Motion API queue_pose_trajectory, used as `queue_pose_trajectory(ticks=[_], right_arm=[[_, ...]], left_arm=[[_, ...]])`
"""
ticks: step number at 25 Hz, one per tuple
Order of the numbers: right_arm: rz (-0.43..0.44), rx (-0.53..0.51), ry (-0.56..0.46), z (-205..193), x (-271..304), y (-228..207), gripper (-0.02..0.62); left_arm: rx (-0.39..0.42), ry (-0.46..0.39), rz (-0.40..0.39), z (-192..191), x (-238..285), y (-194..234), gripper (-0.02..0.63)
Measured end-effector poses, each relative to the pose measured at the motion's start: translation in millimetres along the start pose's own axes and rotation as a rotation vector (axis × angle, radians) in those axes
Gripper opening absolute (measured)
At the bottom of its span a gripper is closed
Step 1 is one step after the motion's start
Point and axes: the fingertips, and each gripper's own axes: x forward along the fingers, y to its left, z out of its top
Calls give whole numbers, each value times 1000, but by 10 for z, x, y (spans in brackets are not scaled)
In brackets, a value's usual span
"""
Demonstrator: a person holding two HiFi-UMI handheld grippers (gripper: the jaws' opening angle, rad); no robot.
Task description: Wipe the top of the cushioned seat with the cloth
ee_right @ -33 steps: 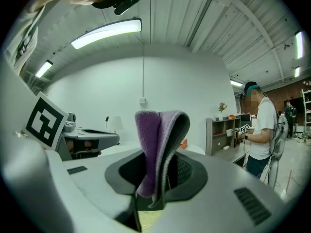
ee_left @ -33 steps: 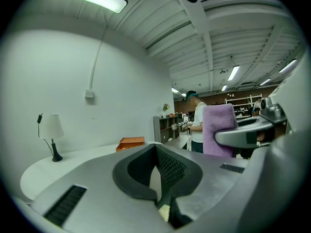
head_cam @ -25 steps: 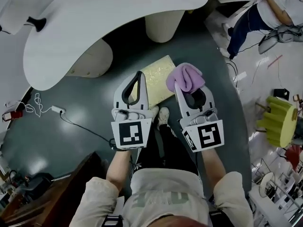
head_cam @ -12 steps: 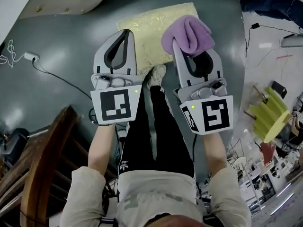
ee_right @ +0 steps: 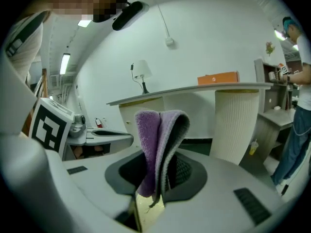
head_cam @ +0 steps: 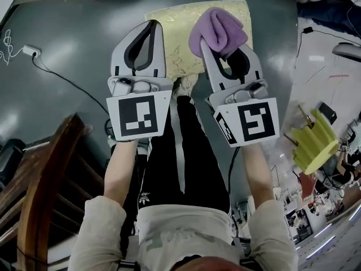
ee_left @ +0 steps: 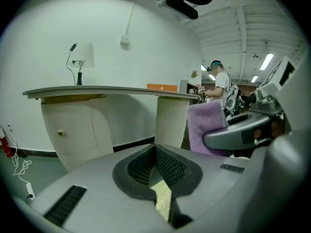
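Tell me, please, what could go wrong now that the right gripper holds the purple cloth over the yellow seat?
1. The cloth is pinched in the right gripper only at a fold, and most of it bulges free, so it may pull out when dragged.
2. The left gripper is shut and empty, so nothing steadies the seat; it might slide on the smooth floor under a firm wipe.

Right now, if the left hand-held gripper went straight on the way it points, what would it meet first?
Probably the desk's ribbed pedestal, dead ahead; the left hand-held gripper points level, above the cushioned seat. Depth is unclear.
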Motion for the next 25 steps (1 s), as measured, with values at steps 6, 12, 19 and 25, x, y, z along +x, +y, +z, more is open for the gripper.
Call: queue_pose_trajectory(ticks=[6, 12, 19, 25], right_arm=[[235, 124, 207, -377, 639, 215, 98], [381, 240, 429, -946, 1303, 370, 98], [430, 245, 690, -1628, 1658, 578, 98], [414, 234, 786, -1867, 1764, 619, 98]], left_arm=[[19, -7, 44, -64, 20, 217, 8], [22, 29, 92, -278, 41, 381, 8], [-10, 72, 146, -556, -58, 606, 8], [-14, 88, 173, -705, -128, 673, 8]])
